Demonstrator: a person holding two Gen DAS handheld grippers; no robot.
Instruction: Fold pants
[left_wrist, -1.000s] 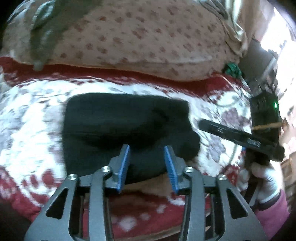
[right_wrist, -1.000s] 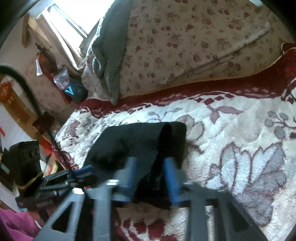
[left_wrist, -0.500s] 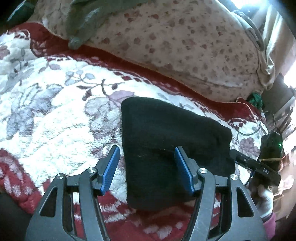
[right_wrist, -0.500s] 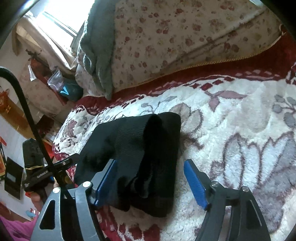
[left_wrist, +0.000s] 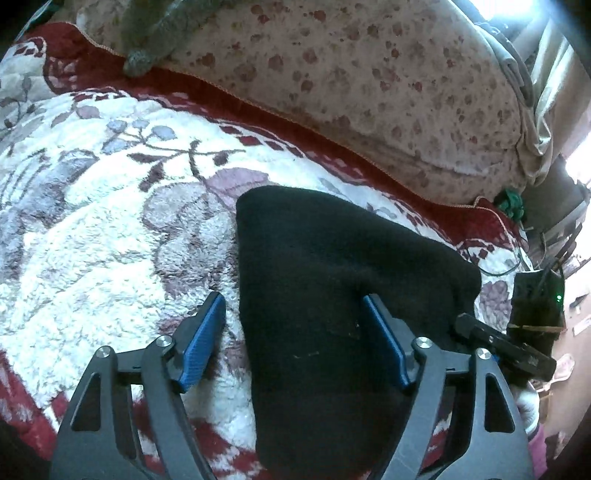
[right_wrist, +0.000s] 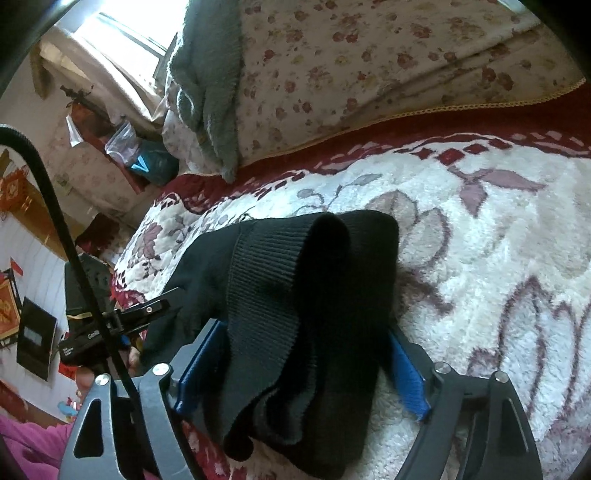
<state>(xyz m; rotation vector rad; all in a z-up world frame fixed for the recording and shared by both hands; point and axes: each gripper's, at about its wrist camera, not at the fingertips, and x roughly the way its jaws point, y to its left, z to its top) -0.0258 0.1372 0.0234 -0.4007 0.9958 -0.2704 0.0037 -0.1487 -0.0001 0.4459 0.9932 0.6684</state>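
The black pants (left_wrist: 332, 295) lie folded into a compact bundle on the white and red floral blanket (left_wrist: 110, 229). My left gripper (left_wrist: 293, 328) is open, its jaws standing on either side of the bundle's near left edge. The right gripper's body (left_wrist: 506, 347) shows at the bundle's right end. In the right wrist view the pants (right_wrist: 295, 295) show a ribbed waistband on top, slightly humped. My right gripper (right_wrist: 303, 365) is open wide, its jaws astride the bundle's near end, not squeezing it.
A floral quilt (left_wrist: 369, 74) is piled along the back of the bed, with a grey-green towel (right_wrist: 207, 81) draped over it. The bed's edge and room clutter (right_wrist: 44, 295) lie beside the pants. A black cable (right_wrist: 55, 221) runs past the right gripper.
Both grippers have opened and let go of the pants. The bundle has settled on the blanket, and both cameras have moved closer to it.
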